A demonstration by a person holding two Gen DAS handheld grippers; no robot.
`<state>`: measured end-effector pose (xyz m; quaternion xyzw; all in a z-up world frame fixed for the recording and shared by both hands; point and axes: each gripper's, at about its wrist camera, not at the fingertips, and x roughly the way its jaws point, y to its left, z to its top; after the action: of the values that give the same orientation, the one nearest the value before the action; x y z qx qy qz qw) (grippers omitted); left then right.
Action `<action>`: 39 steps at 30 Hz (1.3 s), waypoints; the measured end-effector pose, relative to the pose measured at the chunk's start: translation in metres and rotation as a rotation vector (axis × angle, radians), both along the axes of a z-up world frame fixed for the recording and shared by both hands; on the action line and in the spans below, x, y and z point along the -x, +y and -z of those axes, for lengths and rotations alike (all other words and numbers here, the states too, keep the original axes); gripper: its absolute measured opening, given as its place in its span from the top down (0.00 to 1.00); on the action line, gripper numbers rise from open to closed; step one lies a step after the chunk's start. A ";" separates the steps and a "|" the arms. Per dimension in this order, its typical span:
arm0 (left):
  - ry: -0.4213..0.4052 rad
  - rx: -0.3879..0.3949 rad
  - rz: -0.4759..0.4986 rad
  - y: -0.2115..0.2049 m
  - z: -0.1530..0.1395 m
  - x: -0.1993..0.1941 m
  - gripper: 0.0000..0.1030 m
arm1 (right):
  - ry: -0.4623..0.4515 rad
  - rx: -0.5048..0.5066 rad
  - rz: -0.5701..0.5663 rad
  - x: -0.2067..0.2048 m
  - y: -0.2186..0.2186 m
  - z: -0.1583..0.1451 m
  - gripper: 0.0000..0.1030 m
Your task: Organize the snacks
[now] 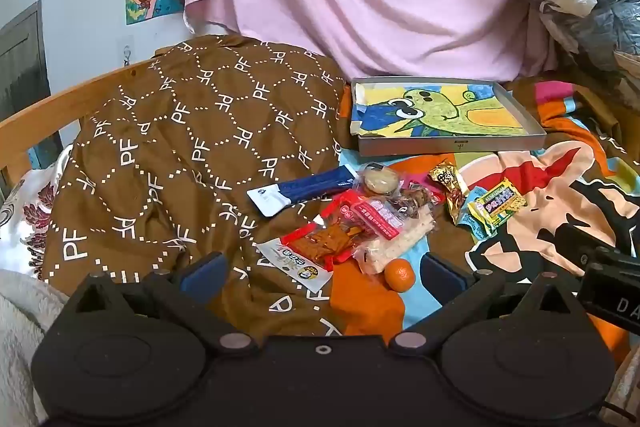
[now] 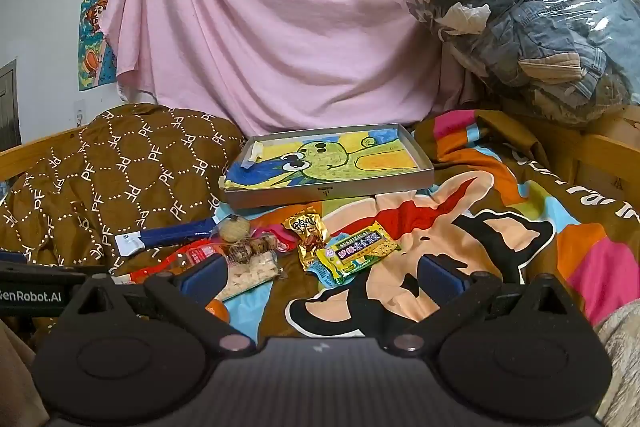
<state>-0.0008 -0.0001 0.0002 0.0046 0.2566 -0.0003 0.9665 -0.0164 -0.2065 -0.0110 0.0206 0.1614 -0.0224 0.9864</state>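
Snacks lie scattered on a cartoon-print blanket point(image 1: 540, 187). Among them are a blue stick pack point(image 1: 304, 189), a red packet point(image 1: 340, 231), a small orange point(image 1: 399, 274), a gold wrapper point(image 1: 450, 187) and a yellow-green bar point(image 1: 498, 205). Behind them sits a shallow grey tray point(image 1: 452, 143) lined with a green cartoon picture. My left gripper point(image 1: 322, 273) hangs open just short of the pile, the orange between its fingers' line. My right gripper point(image 2: 322, 273) is open too, with the yellow-green bar point(image 2: 360, 251) and gold wrapper point(image 2: 308, 233) just beyond it. Nothing is held.
A brown quilt point(image 1: 192, 147) printed with "PF" is bunched at the left against a wooden bed rail point(image 1: 52, 107). A pink sheet point(image 2: 272, 27) hangs behind. A clear bag of clothes point(image 2: 532, 23) rests at the back right.
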 end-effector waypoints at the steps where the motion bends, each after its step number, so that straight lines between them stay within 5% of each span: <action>1: 0.001 -0.002 -0.001 0.000 0.000 -0.001 0.01 | 0.000 0.000 0.000 0.000 0.000 0.000 0.00; 39: 0.013 0.001 0.001 0.001 0.008 -0.006 0.01 | 0.004 -0.001 -0.001 0.000 0.002 0.002 0.00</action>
<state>0.0049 0.0008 -0.0078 0.0041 0.2627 -0.0009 0.9649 -0.0164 -0.2044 -0.0127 0.0210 0.1635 -0.0221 0.9861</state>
